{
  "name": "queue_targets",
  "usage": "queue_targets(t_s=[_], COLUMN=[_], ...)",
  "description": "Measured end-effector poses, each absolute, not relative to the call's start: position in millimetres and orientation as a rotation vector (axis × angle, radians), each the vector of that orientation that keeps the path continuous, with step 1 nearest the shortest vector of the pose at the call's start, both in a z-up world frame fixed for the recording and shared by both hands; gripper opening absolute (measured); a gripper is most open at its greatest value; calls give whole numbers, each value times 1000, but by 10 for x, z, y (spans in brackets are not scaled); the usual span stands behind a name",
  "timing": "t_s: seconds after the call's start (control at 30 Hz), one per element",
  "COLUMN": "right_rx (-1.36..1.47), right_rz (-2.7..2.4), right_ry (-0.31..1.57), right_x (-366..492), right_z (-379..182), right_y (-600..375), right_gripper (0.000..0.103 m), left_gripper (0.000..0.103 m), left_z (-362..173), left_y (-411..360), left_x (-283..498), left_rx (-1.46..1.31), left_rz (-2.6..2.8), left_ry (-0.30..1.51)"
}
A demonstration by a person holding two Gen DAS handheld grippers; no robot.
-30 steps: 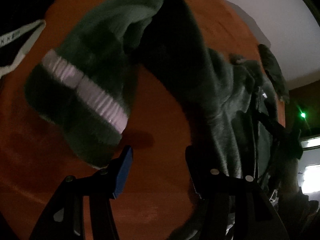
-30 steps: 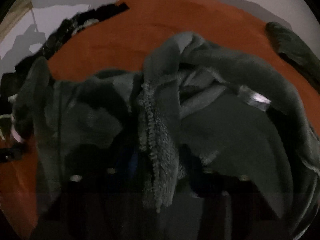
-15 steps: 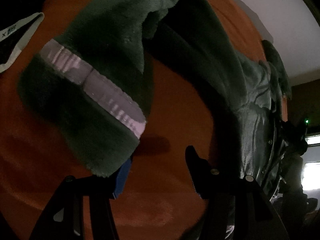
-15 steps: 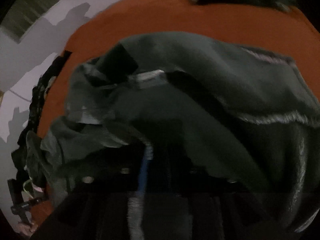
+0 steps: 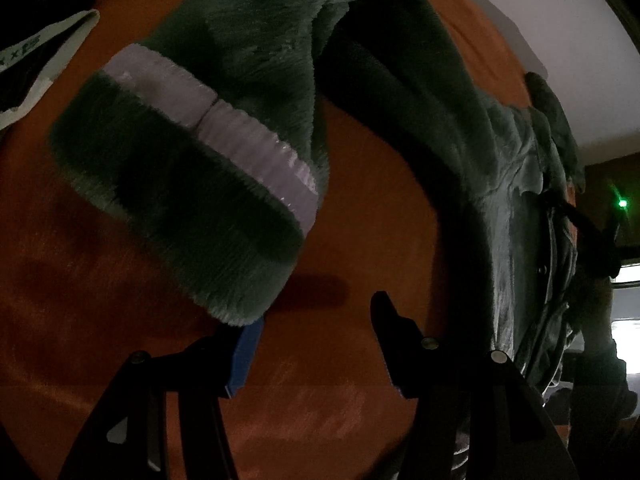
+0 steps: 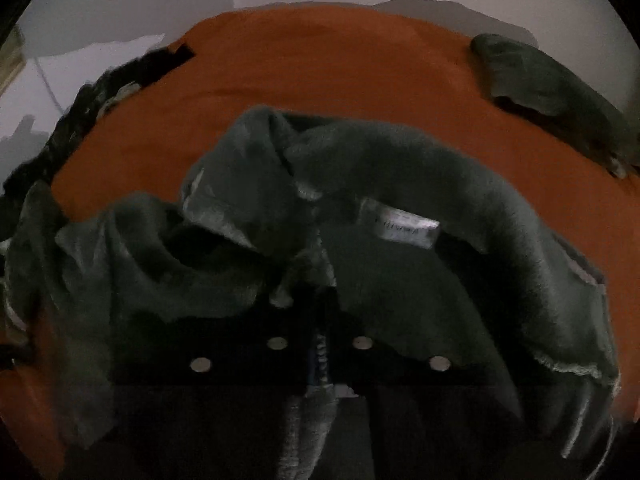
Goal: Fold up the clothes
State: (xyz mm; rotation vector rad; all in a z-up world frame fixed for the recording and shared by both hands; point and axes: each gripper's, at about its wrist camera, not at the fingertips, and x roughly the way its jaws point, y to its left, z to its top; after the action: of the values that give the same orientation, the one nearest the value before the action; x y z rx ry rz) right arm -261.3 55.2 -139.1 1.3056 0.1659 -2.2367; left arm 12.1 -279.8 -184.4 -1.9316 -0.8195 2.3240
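**Cloth and finishes I see from both wrist cameras**

I see a dark green garment (image 5: pixel 248 92) of thick, plushy fleece with a soft matt nap. Its cuff carries a pale ribbed band (image 5: pixel 224 136) with a slight sheen. In the right wrist view a glossy woven label (image 6: pixel 408 230) sits at the collar. The surface (image 5: pixel 360 208) beneath is orange cloth, matt and faintly brushed. My left gripper (image 5: pixel 316 332) looks like matt black plastic, with a smooth blue pad (image 5: pixel 245 356) and small shiny metal fasteners.

fleece top (image 6: pixel 400 184) on bed (image 6: pixel 320 60) | 2nd garment (image 6: pixel 552 92) far R, apart | dark clothes (image 6: pixel 132 72) L edge
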Motion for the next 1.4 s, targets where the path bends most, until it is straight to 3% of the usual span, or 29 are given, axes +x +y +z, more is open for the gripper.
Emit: queue_targets(t_s=[0.1,0.2,0.67,0.77,0.83,0.9,1.03,1.3,1.4], right_rx=[1255,1220,1497,1496,1494,1489,1559,1704,1748], right_rz=[-2291,-2371,-2439,-2389,-2354,-2310,-2003,-1718,-1690], right_ry=[-29,-73,50,-65,-140,-229,-377,-336,-413], right_x=[-2632,-2733,-3112,-2865,-2700,-2449,-1549,-169,-94], right_z=[-1124,-923,-1482,-1343,-1251,-1155,-1266,-1691,-1831], right_y=[851,1140,1710,1824,1901,2002,2118,2146,2245], right_gripper=[2,2,2,17,44,62,63,62,56], left_gripper=[56,56,56,56,56,56,56,57,57], left_z=[-1832,-1817,-1435,-1426,-1399,-1382,-1523,-2097,-2088], left_y=[-2805,-2789,-2920,-2848,-2682,-2476,-1976,-1556,-1505], left_x=[142,139,247,335,435,600,1022,1602,1655], left_rx=[-1936,-1945,-1873,-1870,-1858,-1838,-1870,-2025,-2033], left_rz=[2322,2323,2488,2420,2362,2301,2121,1832,1816], left_ry=[-821,-800,-714,-738,-702,-628,-461,-442,-410])
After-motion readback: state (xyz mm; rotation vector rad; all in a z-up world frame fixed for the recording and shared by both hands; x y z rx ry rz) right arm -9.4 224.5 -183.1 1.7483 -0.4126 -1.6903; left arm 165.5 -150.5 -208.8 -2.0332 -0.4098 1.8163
